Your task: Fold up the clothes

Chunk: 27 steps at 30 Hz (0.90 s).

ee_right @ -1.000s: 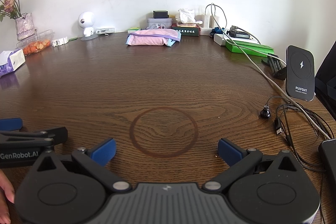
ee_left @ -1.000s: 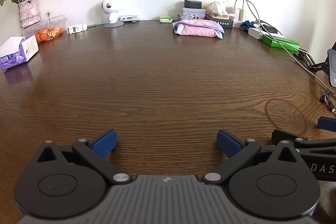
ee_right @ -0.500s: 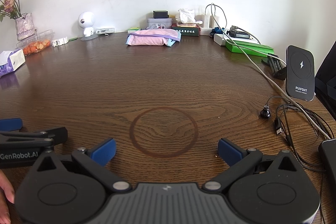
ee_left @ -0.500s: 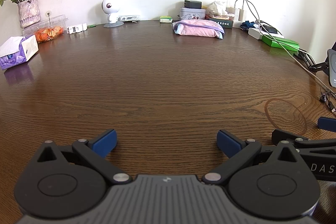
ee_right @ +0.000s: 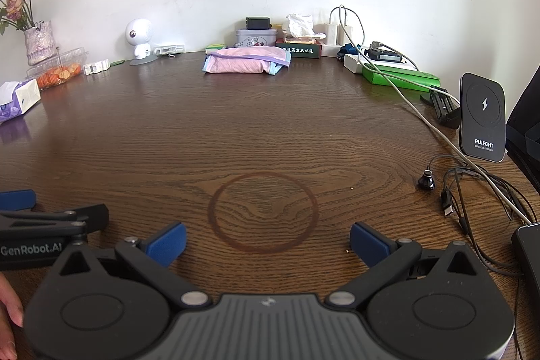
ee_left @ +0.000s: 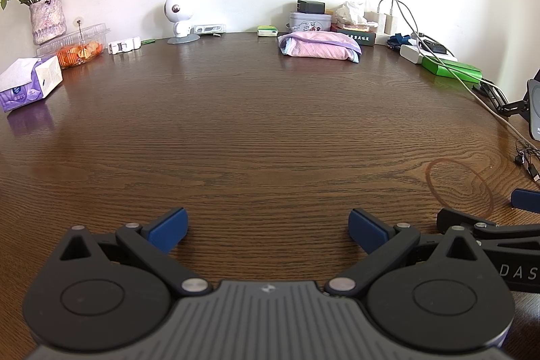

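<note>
A folded pile of pink, purple and light-blue clothes [ee_left: 319, 47] lies at the far edge of the dark wooden table [ee_left: 263, 130]; it also shows in the right wrist view [ee_right: 246, 63]. My left gripper [ee_left: 268, 230] is open and empty, low over the near part of the table. My right gripper [ee_right: 268, 242] is open and empty, just behind a ring stain [ee_right: 265, 213] in the wood. Both grippers are far from the clothes. The two grippers sit side by side.
At the left stand a tissue box [ee_left: 28, 83], a clear food box [ee_left: 76, 44] and a flower vase [ee_left: 47, 19]. A white robot figure [ee_left: 177, 19] and tins [ee_left: 310, 19] line the back. Green boxes [ee_right: 401, 76], a charger stand [ee_right: 482, 118] and cables [ee_right: 472, 191] are at the right.
</note>
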Each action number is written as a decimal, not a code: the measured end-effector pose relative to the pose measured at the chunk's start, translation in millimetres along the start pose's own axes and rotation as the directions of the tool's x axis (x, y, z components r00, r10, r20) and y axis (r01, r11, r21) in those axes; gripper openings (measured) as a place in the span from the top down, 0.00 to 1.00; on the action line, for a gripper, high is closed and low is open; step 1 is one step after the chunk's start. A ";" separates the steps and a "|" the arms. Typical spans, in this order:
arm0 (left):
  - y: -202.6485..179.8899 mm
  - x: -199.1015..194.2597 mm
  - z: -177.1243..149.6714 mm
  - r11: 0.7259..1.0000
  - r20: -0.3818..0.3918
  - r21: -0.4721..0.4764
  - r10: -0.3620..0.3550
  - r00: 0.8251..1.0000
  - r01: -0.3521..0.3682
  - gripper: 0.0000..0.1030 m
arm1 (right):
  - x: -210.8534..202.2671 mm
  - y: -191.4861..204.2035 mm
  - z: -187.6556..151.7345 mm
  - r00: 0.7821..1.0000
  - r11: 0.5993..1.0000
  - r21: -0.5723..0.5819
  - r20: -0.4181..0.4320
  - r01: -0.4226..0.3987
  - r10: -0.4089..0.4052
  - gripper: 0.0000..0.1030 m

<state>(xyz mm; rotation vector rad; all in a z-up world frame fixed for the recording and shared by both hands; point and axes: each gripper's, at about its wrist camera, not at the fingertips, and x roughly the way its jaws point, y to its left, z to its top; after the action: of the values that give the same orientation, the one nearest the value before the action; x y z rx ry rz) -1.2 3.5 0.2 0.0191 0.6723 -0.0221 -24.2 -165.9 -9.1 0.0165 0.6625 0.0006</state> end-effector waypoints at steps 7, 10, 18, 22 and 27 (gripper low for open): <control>-0.5 0.5 -0.8 1.000 0.000 -0.002 0.003 1.000 -0.003 0.01 | 0.0 -0.1 -0.2 1.000 1.000 0.000 0.000 0.000 0.000 0.00; -0.6 0.6 -0.6 1.000 0.000 -0.002 0.004 1.000 -0.004 0.01 | -0.1 0.6 0.0 1.000 1.000 -0.001 0.000 0.003 -0.003 0.00; -0.3 0.7 -1.3 1.000 0.000 -0.005 0.006 1.000 -0.006 0.01 | 0.9 0.7 0.7 1.000 1.000 0.002 0.000 0.006 -0.006 0.00; -0.2 1.4 -0.7 1.000 -0.002 -0.002 0.004 1.000 -0.004 0.01 | 0.9 0.2 1.2 1.000 1.000 -0.002 -0.002 0.005 -0.005 0.00; 0.3 5.0 5.9 1.000 -0.029 0.009 -0.006 1.000 0.006 0.00 | 3.2 -4.7 10.1 0.999 1.000 0.004 -0.048 -0.022 0.023 0.00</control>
<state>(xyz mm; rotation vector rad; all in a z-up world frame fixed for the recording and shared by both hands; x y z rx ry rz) 6.3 3.6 1.7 0.0266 0.7015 -0.0308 -15.5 -170.7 -3.2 0.0277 0.7099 0.0215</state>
